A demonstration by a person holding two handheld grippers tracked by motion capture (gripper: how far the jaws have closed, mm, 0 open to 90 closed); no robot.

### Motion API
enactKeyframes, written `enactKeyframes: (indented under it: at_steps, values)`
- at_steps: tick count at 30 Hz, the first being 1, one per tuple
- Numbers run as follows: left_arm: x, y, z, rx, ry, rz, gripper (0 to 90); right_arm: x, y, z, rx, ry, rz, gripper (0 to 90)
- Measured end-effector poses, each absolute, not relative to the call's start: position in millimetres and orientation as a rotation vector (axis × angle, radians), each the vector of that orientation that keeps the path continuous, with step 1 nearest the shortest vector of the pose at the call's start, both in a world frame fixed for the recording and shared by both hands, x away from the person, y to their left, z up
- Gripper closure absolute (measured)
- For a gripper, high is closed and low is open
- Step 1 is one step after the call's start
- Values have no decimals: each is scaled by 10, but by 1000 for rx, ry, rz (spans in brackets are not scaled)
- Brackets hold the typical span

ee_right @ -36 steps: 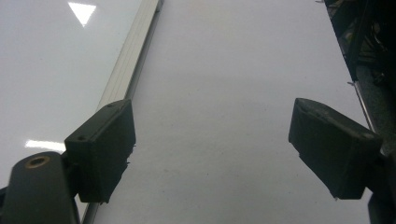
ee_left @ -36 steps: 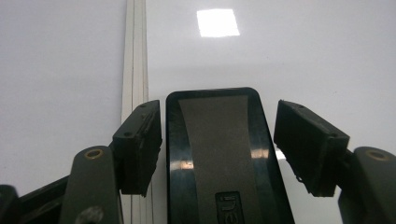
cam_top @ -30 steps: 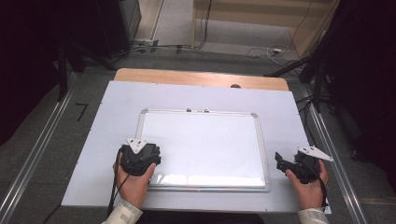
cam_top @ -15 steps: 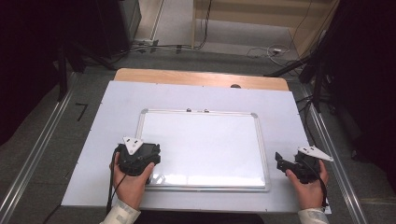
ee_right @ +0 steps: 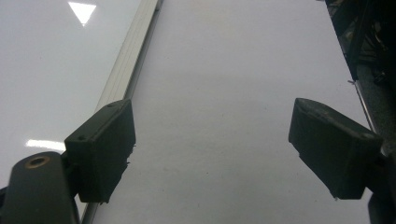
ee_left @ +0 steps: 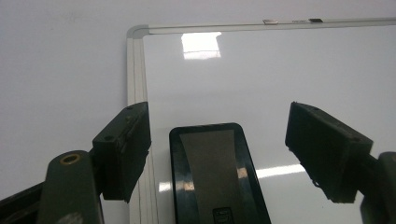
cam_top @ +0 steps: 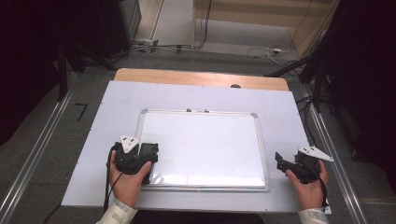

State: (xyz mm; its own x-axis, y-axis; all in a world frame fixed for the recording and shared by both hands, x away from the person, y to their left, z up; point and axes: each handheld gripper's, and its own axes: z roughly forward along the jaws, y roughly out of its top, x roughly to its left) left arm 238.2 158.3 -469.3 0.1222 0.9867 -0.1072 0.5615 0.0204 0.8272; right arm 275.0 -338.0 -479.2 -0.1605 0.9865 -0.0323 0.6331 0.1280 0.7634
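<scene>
A white whiteboard [cam_top: 201, 140] with a silver frame lies flat on the white table top [cam_top: 116, 102]. My left gripper [cam_top: 145, 150] hangs over the board's near left corner, held by a hand. In the left gripper view a black eraser [ee_left: 212, 172] with a grey face lies on the whiteboard [ee_left: 280, 70] between the jaws of the left gripper [ee_left: 219, 126], which stands open without touching it. My right gripper [cam_top: 281, 163] is open over bare table to the right of the board. In the right gripper view nothing is between the jaws of the right gripper [ee_right: 215, 121].
A wooden strip [cam_top: 201, 78] borders the table's far edge. Metal rails [cam_top: 42, 144] run along both sides on the grey floor. Cables [cam_top: 261, 49] and dark equipment stands lie beyond the table. The board's frame edge [ee_right: 128, 65] runs just left of the right gripper.
The left gripper has drifted slightly to the left over the board's corner. The right gripper has stayed in place.
</scene>
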Motion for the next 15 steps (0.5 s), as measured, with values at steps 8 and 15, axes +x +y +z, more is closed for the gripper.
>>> enactKeyframes:
  at_steps: [8, 15]
  values:
    - [2381, 1626, -4681, 1635, 1528, 690, 226, 2747, -3377, -4792, 1543, 1860, 825, 136]
    - [2381, 1678, -4670, 1628, 1530, 692, 217, 2746, -3376, -4792, 1543, 1860, 825, 135]
